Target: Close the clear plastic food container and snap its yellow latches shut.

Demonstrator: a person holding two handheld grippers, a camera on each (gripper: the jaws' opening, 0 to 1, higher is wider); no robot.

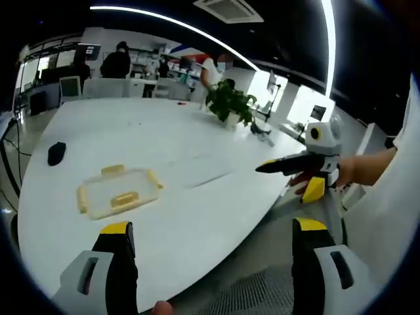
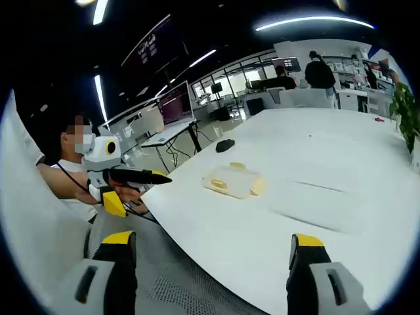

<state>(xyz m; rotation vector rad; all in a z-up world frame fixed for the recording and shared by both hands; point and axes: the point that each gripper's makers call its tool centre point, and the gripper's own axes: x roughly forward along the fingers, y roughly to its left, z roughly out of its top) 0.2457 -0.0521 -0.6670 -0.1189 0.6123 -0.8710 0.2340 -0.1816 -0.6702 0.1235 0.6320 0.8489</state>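
Yellow-tipped jaws of left gripper (image 1: 213, 230) nearest in left gripper view, spread wide, nothing between them, hanging over near edge of white table (image 1: 197, 141). Same on right gripper (image 2: 211, 241) in right gripper view: jaws wide apart, empty, off table edge.

Clear container (image 1: 118, 191) flat on table, ahead of left jaws and apart from them; lid seemingly resting on top, yellow latches (image 1: 124, 199) sticking out at sides, apparently unsnapped. Too small to tell whether lid is fully seated. Seen again in right gripper view (image 2: 233, 180), well apart from right jaws.

Black mouse (image 1: 56, 153) near far-left edge. Potted plant (image 1: 230, 102) beyond.

Risks, judged: light container sliding on slick tabletop if one latch pressed without bracing opposite side; lid skewing if misaligned, latch then missing rim; spread jaws overshooting and flipping latch outward.
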